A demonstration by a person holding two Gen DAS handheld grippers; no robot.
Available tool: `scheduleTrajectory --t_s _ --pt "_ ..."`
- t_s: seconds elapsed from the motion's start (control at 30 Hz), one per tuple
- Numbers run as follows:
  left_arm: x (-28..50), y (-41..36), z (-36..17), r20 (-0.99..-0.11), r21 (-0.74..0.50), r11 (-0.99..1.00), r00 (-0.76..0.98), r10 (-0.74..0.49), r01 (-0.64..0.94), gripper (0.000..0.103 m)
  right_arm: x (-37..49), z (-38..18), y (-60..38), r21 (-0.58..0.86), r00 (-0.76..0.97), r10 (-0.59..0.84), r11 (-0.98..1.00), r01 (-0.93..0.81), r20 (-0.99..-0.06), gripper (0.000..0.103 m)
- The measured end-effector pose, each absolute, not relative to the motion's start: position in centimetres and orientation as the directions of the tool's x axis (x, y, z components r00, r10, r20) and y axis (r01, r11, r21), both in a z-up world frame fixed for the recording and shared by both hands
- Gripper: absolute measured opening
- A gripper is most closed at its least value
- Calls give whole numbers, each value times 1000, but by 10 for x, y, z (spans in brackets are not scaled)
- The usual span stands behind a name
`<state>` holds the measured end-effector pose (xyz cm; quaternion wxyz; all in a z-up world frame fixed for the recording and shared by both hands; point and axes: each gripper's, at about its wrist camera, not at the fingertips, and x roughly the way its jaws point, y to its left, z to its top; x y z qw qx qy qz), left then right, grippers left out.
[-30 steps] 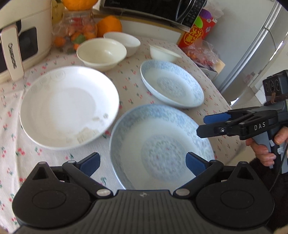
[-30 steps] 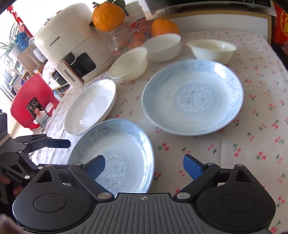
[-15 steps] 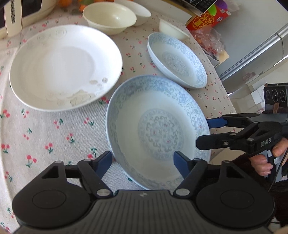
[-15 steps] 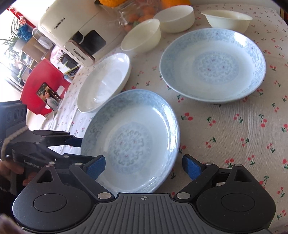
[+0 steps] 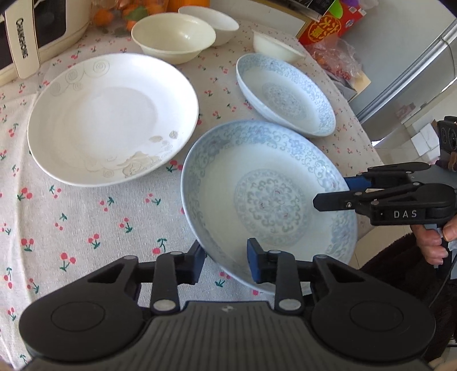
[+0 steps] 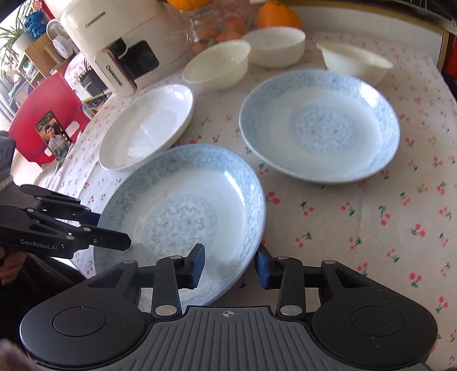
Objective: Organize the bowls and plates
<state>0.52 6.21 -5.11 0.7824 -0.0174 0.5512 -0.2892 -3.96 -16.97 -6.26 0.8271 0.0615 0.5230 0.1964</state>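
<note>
Blue-patterned near plate [image 5: 268,199], porcelain, is gripped at two places on its near rim and is seen tilted, its near-left edge raised off the cloth. The left tool [image 5: 225,259] is closed onto the rim at the plate's near-left edge, one blue pad beneath and one over the inner face. The right tool [image 6: 230,261] is likewise closed on the rim at the plate's near-right edge, with one pad inside the dish and the other outside it; in the left wrist view it is seen entering from the right, over the plate's right side.

A second blue-patterned plate [image 6: 320,125] is set flat on the bench [image 5: 85,222] just beyond the first, apart from it. A white plate [image 5: 111,117], with faint embossed scrolls, lies to the left, its rim close to the held plate.

Three cream bowls are ranged at the back: a wide bowl [image 5: 172,37], a round bowl [image 6: 274,47] just behind it, and a small flared bowl [image 6: 354,61] to the right.

A cream appliance [image 6: 114,42] and oranges [image 6: 277,17] are noted at the far edge, on cherry-print cloth.
</note>
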Motion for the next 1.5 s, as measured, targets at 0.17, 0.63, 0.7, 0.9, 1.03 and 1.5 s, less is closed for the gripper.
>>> scheduleTrajectory --t_s 0.17,0.63,0.7,0.9,1.03,1.5 --pt "6 68 -42 -825 -382 817 239 -512 431 29 -37 -51 -179 322 412 402 913 -251 -818 33" --pt "-3 67 -14 -770 -411 779 277 -575 474 28 -33 -15 -196 349 523 430 903 -251 -736 31" --pt "-1 64 -11 -761 -414 776 287 -582 475 27 -29 -11 -201 351 540 427 904 -243 -726 31" --pt "12 44 -9 -758 -388 787 320 -568 479 24 -19 -8 -215 351 575 401 914 -204 -713 31" --pt "22 25 -10 -763 -357 791 334 -553 496 24 -12 -12 -229 353 588 372 923 -152 -719 31" --pt "52 -26 -26 -788 -281 813 361 -498 509 24 24 -39 -274 348 574 277 938 14 -771 31"
